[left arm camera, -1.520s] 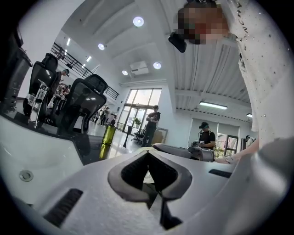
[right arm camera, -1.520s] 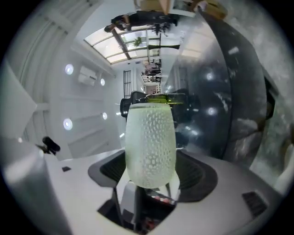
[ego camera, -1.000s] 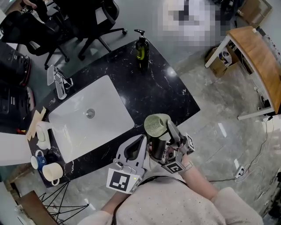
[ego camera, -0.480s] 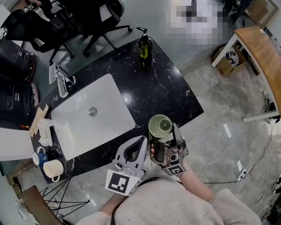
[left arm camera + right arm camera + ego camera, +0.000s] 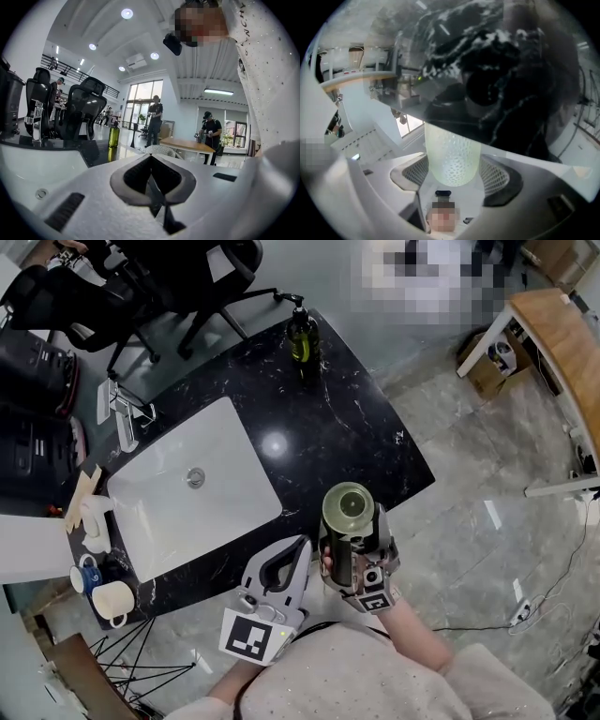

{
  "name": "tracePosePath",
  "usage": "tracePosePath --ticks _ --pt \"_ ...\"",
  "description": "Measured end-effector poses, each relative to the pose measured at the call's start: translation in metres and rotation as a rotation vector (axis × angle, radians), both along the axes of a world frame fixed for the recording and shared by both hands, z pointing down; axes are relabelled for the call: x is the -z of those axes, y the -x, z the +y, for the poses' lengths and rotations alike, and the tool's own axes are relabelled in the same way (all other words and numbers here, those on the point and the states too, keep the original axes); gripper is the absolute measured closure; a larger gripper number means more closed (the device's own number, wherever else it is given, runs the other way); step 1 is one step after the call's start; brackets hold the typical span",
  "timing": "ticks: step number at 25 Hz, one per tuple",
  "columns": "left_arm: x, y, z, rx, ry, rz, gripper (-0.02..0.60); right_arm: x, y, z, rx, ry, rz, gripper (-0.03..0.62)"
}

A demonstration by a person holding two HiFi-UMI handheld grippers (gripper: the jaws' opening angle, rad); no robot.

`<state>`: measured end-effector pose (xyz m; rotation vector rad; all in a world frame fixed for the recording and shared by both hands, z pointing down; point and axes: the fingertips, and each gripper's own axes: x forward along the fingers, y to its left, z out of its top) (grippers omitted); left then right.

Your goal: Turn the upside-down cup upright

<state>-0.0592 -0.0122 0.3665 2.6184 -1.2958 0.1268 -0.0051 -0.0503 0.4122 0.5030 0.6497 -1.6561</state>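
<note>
- The right claw point(image 5: 359, 542) is closed on the cup point(image 5: 345, 507); both jaws press against the cup wall, one on each side.
- In the right gripper view, the cup point(image 5: 452, 154) stands between the jaws and fills the gap.
- The cup is held in the air at the front edge of the counter point(image 5: 328, 427), clear of its surface.
- The left claw point(image 5: 292, 559) sits just beside the right claw, on its left. Its jaws are pressed together with nothing between them.
- The counter is black with white veining. It carries a white sink point(image 5: 187, 493), a faucet point(image 5: 122, 418) behind the sink and a green soap bottle point(image 5: 302, 338) at the far edge.
- A white mug point(image 5: 111, 601) and a blue mug point(image 5: 82, 575) stand at the left end of the counter.
- Black office chairs point(image 5: 187, 277) stand beyond the counter. The floor point(image 5: 469, 549) is grey and glossy. A wooden table point(image 5: 562, 343) stands at the right.
- The cup is pale green, with a dotted texture on its outer wall. Its open mouth faces up toward the head camera, and the inside looks darker green.
</note>
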Motion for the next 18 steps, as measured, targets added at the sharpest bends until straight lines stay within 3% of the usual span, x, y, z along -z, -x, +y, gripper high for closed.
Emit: tracePosePath --ticks 3,12,18 --pt "-0.001 0.000 -0.002 -0.009 -0.023 -0.031 0.574 -0.001 -0.004 -0.003 -0.012 -0.007 -0.017 0.270" --pt "-0.004 -0.015 -0.009 0.002 0.025 0.016 0.574 -0.004 -0.010 -0.003 -0.033 -0.017 -0.056 0.270" --pt "-0.009 -0.021 -0.010 0.000 0.028 0.005 0.574 -0.003 -0.016 0.000 -0.079 -0.050 -0.108 0.270"
